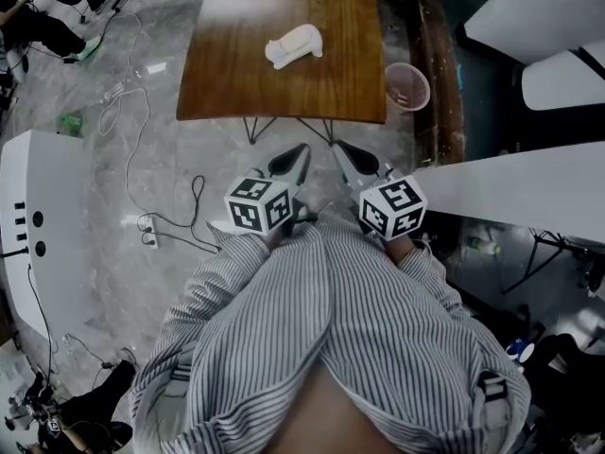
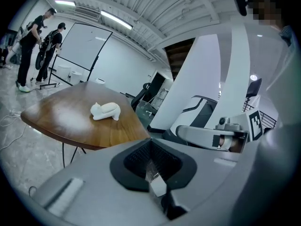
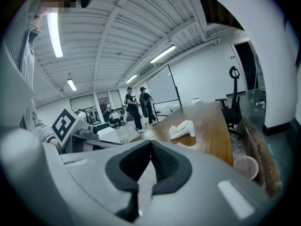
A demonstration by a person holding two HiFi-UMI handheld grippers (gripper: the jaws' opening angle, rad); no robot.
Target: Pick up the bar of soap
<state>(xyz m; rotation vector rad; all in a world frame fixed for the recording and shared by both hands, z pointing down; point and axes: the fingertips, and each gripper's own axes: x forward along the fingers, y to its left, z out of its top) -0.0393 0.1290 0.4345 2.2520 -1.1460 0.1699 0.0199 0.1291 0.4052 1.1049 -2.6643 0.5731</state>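
The bar of soap is white and shaped like a lying cat. It rests on the brown wooden table, toward its middle, and shows as the soap and the soap in the two gripper views. My left gripper and right gripper hang side by side close to my chest, short of the table's near edge and well apart from the soap. The left gripper has its jaws shut with nothing between them. The right gripper looks the same, shut and empty.
A pink mesh wastebasket stands on the floor off the table's right edge. White table tops lie to the right. Cables and a power strip trail over the marble floor at left. People stand far behind the table.
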